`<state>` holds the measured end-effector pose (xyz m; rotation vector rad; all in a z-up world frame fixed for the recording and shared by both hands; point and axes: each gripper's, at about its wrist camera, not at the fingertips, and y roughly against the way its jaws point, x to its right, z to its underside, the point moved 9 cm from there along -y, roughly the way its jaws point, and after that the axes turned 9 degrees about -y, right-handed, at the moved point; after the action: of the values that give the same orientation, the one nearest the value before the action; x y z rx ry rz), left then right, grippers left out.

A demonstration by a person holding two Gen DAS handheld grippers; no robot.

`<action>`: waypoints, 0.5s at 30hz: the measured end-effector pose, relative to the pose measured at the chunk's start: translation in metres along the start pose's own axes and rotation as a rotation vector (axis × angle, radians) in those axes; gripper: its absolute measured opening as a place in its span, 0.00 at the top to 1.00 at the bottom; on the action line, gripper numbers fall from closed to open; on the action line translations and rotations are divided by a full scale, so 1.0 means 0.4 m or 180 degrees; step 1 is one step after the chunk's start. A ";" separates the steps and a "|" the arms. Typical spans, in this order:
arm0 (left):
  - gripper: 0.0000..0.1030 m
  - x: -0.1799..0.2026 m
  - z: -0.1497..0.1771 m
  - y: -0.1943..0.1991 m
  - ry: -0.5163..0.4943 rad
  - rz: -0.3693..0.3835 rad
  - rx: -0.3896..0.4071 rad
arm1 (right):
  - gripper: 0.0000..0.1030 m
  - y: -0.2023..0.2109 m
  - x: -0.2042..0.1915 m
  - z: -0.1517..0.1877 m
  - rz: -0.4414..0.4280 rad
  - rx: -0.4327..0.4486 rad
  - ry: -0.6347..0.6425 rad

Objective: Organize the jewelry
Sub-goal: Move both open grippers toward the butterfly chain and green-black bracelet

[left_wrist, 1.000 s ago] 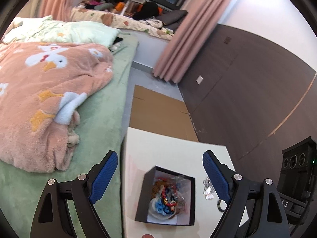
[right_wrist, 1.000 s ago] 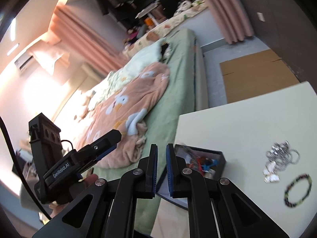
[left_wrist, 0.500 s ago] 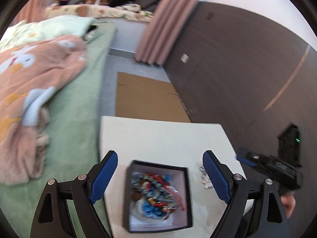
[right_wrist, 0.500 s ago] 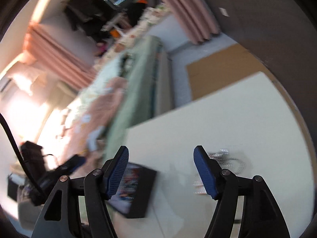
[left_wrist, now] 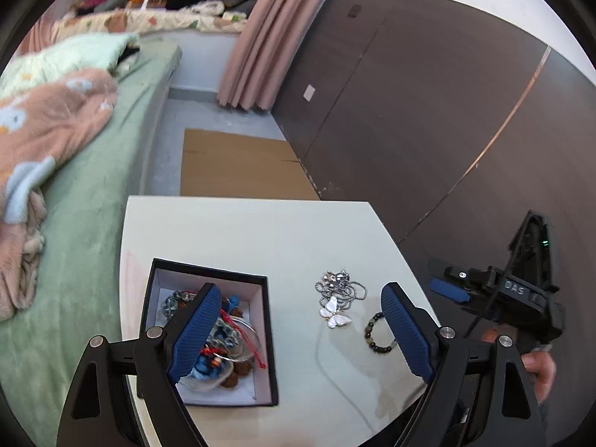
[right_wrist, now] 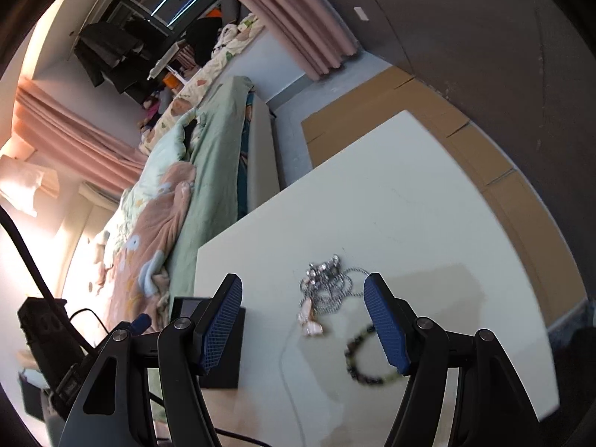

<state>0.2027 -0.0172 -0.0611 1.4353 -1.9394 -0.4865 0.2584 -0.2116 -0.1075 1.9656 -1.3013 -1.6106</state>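
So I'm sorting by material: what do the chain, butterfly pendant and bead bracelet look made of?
Chain: silvery metal, glinting links. Butterfly pendant: pearly white, maybe shell or enamel, glossy. Bead bracelet: dark and greenish polished beads, possibly stone or glass.

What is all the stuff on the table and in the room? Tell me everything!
Table: one, white, beside the bed.
Box: one, black, open, on the table's left part, full of mixed jewelry.
Silver chain: one tangled pile, right of the box.
Butterfly pendant: one, pearly white, touching the chain.
Bead bracelet: one, dark, right of the pendant.
Bed: one, green sheet, left of the table.
Blanket: one, peach, on the bed.
Cardboard: one flat brown sheet, on the floor.
Curtain: pink, far wall.
Left claw: open.
Right claw: open.
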 end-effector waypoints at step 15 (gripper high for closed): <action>0.29 0.144 0.083 -0.110 -0.0207 0.0099 -0.0727 | 0.34 0.106 0.092 0.068 0.0535 -0.0074 0.0006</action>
<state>0.2001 -0.0887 -0.0963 1.2559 -1.8850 -0.7233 0.2138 -0.2550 -0.1100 1.7914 -1.3996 -1.5365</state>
